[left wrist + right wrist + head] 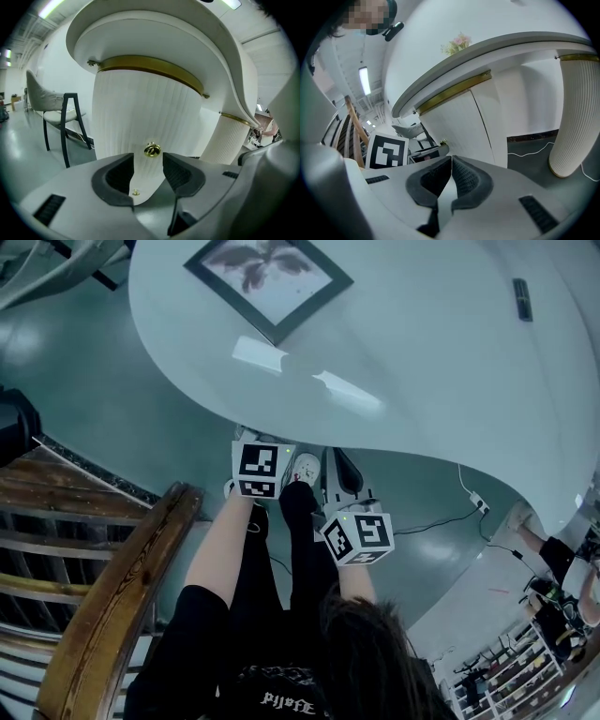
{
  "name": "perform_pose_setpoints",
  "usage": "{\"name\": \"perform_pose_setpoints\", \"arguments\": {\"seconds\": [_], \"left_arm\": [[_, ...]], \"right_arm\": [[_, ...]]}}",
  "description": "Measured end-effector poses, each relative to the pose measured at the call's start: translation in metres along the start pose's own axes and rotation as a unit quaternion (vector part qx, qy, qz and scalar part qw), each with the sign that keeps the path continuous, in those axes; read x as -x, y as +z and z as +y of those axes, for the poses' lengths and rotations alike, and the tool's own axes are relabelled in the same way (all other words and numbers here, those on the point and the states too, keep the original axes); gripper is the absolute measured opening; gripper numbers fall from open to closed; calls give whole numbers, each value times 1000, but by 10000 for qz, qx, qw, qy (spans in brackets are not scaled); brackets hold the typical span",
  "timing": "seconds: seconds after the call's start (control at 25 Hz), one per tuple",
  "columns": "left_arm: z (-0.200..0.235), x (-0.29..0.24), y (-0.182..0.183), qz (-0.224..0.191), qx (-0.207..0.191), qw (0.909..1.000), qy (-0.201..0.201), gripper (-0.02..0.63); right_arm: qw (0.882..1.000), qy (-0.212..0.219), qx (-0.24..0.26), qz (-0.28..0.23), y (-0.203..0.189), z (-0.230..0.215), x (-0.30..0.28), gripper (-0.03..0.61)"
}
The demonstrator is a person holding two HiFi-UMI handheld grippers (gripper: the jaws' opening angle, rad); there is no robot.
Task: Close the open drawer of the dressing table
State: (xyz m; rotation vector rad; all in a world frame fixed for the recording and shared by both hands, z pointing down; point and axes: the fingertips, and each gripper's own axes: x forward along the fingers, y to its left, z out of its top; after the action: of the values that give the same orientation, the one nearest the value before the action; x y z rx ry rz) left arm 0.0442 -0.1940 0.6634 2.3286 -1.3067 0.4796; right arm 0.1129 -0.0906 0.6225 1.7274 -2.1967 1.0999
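Left claw [148, 164] wide, round brass knob [152, 150] on the white ribbed drawer front [140, 117] dead ahead, right claw [451, 164] pinched shut, empty, so best push square beside that knob

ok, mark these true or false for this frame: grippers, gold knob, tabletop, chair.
1. The left gripper is clamped on the round gold knob. False: its jaws stand apart and the knob sits just beyond the tips, not pressed.
2. The right gripper has its jaws together with nothing between them. True.
3. A dark-framed picture lies on the pale curved tabletop. True.
4. In the left gripper view, the black-legged chair stands right of the white ribbed drawer front. False: it stands to its left.
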Motion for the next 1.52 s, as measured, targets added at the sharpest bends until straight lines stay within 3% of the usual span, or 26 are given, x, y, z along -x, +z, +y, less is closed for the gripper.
{"name": "perform_pose_setpoints", "arguments": {"seconds": [0.28,0.56,1.04,1.32,1.52], "left_arm": [[-16,58,-3,353,216,9991,5,187],[-28,119,30,262,204,9994,-30,187],[-40,210,131,-247,-78,9996,110,187],[-49,250,182,-650,-53,9978,81,187],[-57,274,205,-859,-255,9960,55,187]], "right_arm": [[9991,260,81,318,-2,19,23,28],[9986,301,368,238,21,44,50,28],[9946,376,857,-448,112,102,100,28],[9908,361,1142,-625,147,116,140,28],[9886,311,1247,-785,167,125,158,28]]}}
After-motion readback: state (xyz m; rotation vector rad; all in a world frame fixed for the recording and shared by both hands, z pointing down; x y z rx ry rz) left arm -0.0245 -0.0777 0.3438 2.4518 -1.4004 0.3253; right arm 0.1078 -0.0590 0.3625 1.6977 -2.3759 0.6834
